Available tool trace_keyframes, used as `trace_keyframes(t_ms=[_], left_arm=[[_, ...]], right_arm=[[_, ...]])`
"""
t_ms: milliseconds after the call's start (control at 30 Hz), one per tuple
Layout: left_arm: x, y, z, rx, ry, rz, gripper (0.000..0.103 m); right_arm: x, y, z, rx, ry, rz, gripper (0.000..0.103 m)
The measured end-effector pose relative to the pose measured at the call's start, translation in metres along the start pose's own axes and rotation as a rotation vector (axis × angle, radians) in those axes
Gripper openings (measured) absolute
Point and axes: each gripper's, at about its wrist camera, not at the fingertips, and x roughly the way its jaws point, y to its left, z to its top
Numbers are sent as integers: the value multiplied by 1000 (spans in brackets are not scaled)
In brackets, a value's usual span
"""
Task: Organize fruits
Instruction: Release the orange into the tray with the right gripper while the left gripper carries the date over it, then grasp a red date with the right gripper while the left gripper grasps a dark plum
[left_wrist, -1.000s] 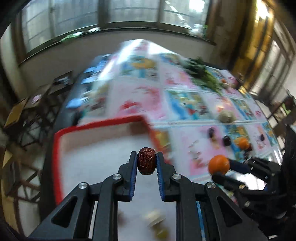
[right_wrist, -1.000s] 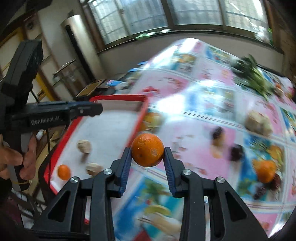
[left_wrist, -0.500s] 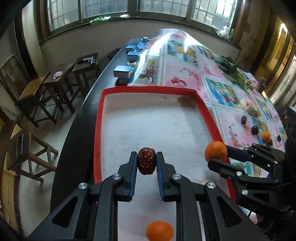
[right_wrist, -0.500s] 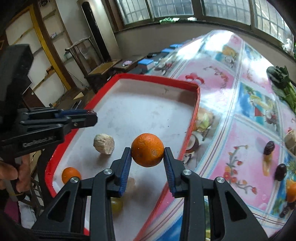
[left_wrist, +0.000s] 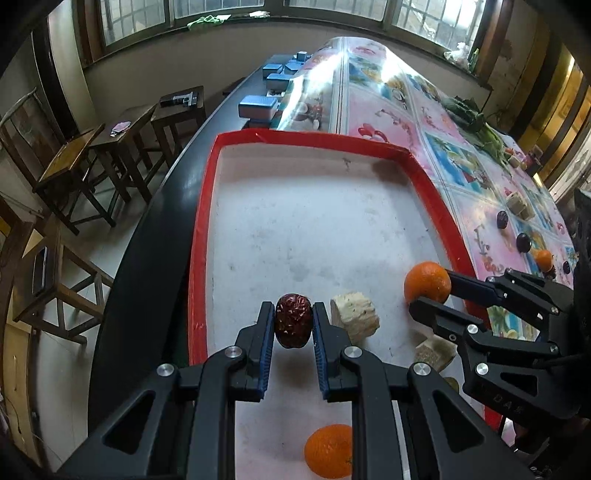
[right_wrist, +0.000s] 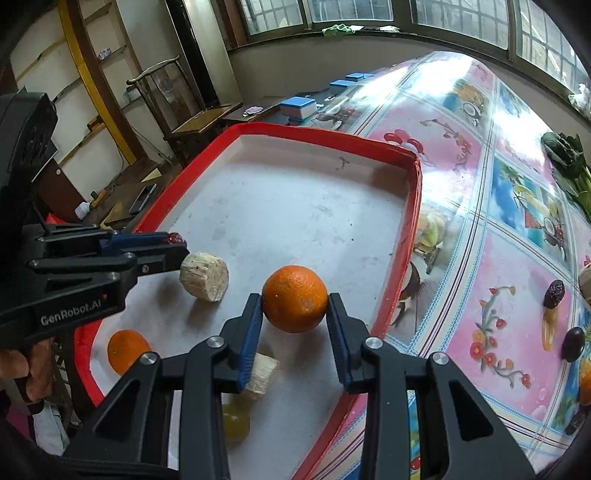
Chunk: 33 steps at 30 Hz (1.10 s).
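Left gripper (left_wrist: 294, 320): at the lower centre of the left wrist view we see it clamped on a dark red date (left_wrist: 293, 319), held above the tray.
Right gripper (right_wrist: 295, 303): at the lower centre of the right wrist view it is closed around an orange (right_wrist: 295, 303), also above the tray.
Tray (left_wrist: 201, 236): red rim, white floor, filling the middle of both views.
Inside the tray: we count a second orange (left_wrist: 328, 456) at the bottom of the left wrist view and a pale cut chunk (left_wrist: 354, 317) just right of the date.
Tablecloth (right_wrist: 498, 280): on the right side of the frame we see two dark fruits (right_wrist: 554, 293) lying on it, outside the tray.
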Motion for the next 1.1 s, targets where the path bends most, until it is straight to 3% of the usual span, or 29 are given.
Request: trace_keyframes(t_ms=[133, 200, 267, 333, 533, 700, 933, 1100], left_arm=[[1, -2, -3, 3, 3, 10, 20], [1, -4, -4, 6, -2, 16, 28], [-2, -5, -5, 6, -10, 29, 53], [-7, -3, -5, -3, -27, 28, 60], [-22, 4, -2, -56, -75, 23, 65], [-31, -19, 12, -25, -111, -11, 65], [-23, -110, 39, 137, -91, -162, 67], [9, -174, 55, 214, -31, -234, 67]], right_arm=[[0, 1, -1, -6, -2, -13, 38], [-2, 3, -2, 0, -5, -20, 38], [-3, 3, -3, 4, -8, -21, 40], [-8, 2, -4, 13, -21, -19, 43], [-44, -9, -6, 46, -99, 1, 43], [-92, -49, -26, 122, -177, -75, 43], [-148, -142, -88, 340, -200, -264, 43], [-176, -200, -125, 467, -191, -379, 43]])
